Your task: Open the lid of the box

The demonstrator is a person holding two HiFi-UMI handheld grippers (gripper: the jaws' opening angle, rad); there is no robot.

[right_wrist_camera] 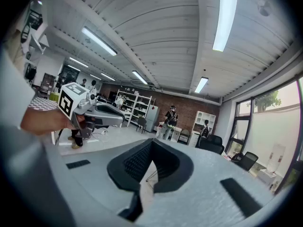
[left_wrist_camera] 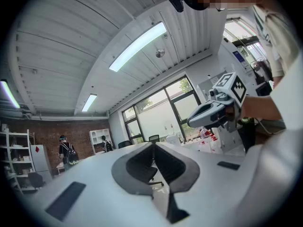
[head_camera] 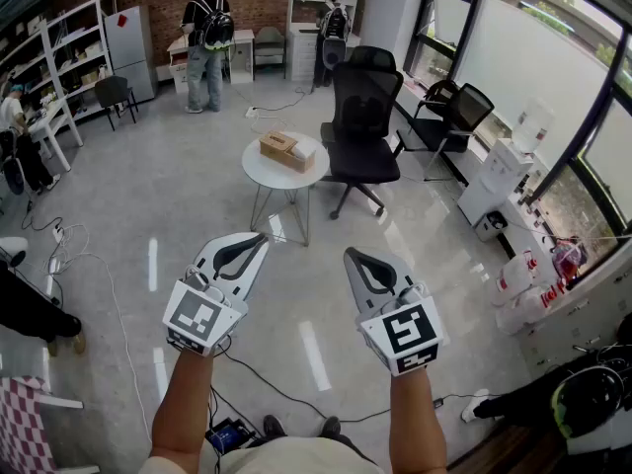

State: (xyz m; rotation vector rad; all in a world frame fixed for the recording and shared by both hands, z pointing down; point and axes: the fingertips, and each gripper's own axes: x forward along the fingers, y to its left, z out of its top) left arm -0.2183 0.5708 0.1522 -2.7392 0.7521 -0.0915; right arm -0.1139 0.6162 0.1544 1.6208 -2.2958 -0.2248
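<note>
Well beyond the left gripper (head_camera: 261,237) and right gripper (head_camera: 349,253), fingers together and empty, lies the box (head_camera: 280,150).

**Bright daylight room, hard fisheye bend at the rims**

Daylight pours in through the tall windows (head_camera: 533,57) on the right of the head view, and the pale floor (head_camera: 178,196) throws it back in white streaks of glare (head_camera: 314,354). Shadows on it are faint and soft. In both gripper views the lit ceiling strips (left_wrist_camera: 137,46) burn out to plain white — straight lines bow hard and the corners fall to black. The near shells of the left gripper (left_wrist_camera: 152,145) and the right gripper (right_wrist_camera: 150,143) are out of focus.
</note>
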